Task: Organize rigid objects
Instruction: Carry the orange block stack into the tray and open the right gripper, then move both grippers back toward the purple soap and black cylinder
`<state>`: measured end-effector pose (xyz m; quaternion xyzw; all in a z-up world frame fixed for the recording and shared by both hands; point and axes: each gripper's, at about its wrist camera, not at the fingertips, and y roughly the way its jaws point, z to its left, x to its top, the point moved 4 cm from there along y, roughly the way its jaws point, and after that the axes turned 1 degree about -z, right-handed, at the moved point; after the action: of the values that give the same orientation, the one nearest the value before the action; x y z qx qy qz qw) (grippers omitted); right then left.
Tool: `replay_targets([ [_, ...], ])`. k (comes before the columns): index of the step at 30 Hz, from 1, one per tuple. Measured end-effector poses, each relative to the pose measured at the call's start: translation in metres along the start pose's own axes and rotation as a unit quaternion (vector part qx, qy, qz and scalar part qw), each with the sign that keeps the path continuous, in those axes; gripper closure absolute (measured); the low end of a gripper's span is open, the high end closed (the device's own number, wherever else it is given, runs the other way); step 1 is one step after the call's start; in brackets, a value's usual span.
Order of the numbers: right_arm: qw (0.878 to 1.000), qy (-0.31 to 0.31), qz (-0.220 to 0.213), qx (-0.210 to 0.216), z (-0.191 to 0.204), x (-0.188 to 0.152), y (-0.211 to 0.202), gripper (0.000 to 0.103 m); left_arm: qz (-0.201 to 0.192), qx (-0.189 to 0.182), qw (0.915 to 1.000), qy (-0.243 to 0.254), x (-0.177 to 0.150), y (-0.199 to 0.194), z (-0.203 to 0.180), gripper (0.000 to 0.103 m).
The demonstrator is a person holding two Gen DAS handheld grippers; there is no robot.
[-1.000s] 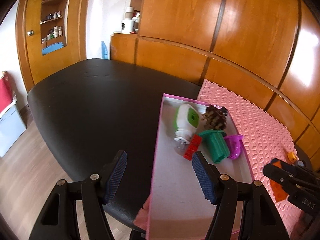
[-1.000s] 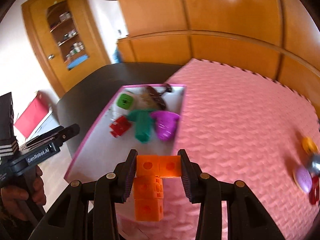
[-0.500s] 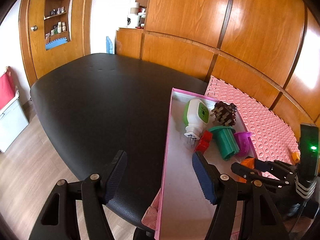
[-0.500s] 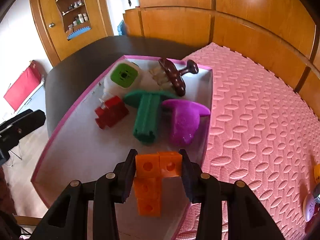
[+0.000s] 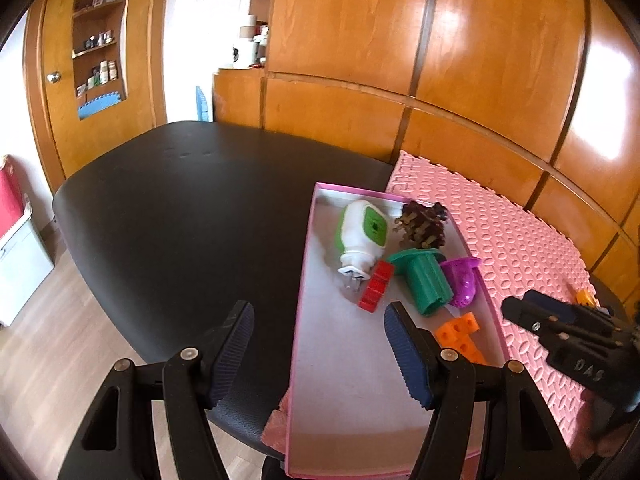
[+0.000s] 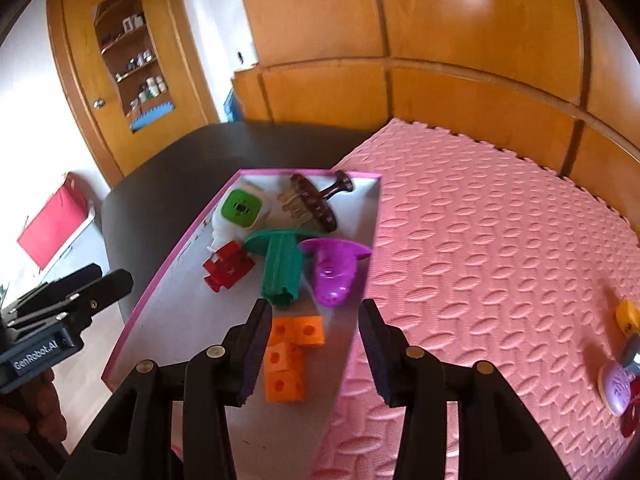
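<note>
Since I am gathering loose pieces into one place, I read everything off the tray.

Tray: shallow pink-rimmed grey tray [image 6: 362, 224] lying partly on the pink foam mat [image 6: 500, 240], already collecting toys.

Left gripper [image 5: 318, 354]: released, empty, straddling the tray's left rim; I judge it idle.

Right gripper [image 6: 314, 350]: released, jaws spread wide.

Green plastic funnel-shaped toy [image 6: 280, 266]: mid-tray.

Orange L-shaped block cluster [image 6: 290, 358]: on the tray floor at its near right, between my right fingers, apparently untouched, so I judge it delivered.
</note>
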<state>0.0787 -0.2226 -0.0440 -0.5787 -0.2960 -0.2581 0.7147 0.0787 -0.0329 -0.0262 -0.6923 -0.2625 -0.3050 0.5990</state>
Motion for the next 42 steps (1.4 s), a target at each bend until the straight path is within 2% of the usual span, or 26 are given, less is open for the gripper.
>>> replay_targets([
  [8,0.998,0.03,-0.03,-0.038,-0.044,0.001,-0.04,0.058,-0.01,-0.019,0.9991,0.038,0.002,-0.01,-0.028,0.035],
  [15,0.992,0.06,-0.051,-0.1,-0.108,-0.002,-0.075,0.058,-0.012,-0.039,0.9966,0.072,0.002,-0.015,-0.057,0.033],
  [20,0.981,0.083,-0.072,-0.157,-0.163,-0.004,-0.108,0.058,-0.011,-0.052,0.9938,0.098,0.0,-0.017,-0.077,0.033],
  [24,0.968,0.102,-0.091,-0.211,-0.206,-0.01,-0.134,0.058,-0.011,-0.059,0.991,0.12,-0.001,-0.019,-0.094,0.033],
  [30,0.938,0.174,-0.118,-0.277,-0.28,-0.04,-0.162,0.058,-0.008,-0.074,0.9857,0.151,-0.002,-0.021,-0.123,0.028],
  [33,0.917,0.238,-0.132,-0.291,-0.313,-0.061,-0.169,0.058,-0.004,-0.083,0.9821,0.169,-0.003,-0.019,-0.141,0.028],
  [36,0.904,0.285,-0.14,-0.288,-0.33,-0.065,-0.175,0.058,0.004,-0.098,0.9778,0.185,-0.006,-0.016,-0.162,0.028],
  [38,0.899,0.3,-0.141,-0.286,-0.335,-0.068,-0.178,0.058,0.014,-0.112,0.9742,0.195,-0.009,-0.012,-0.178,0.028],
  [42,0.898,0.314,-0.138,-0.275,-0.339,-0.07,-0.178,0.058,0.037,-0.144,0.9662,0.211,-0.015,-0.004,-0.214,0.028],
])
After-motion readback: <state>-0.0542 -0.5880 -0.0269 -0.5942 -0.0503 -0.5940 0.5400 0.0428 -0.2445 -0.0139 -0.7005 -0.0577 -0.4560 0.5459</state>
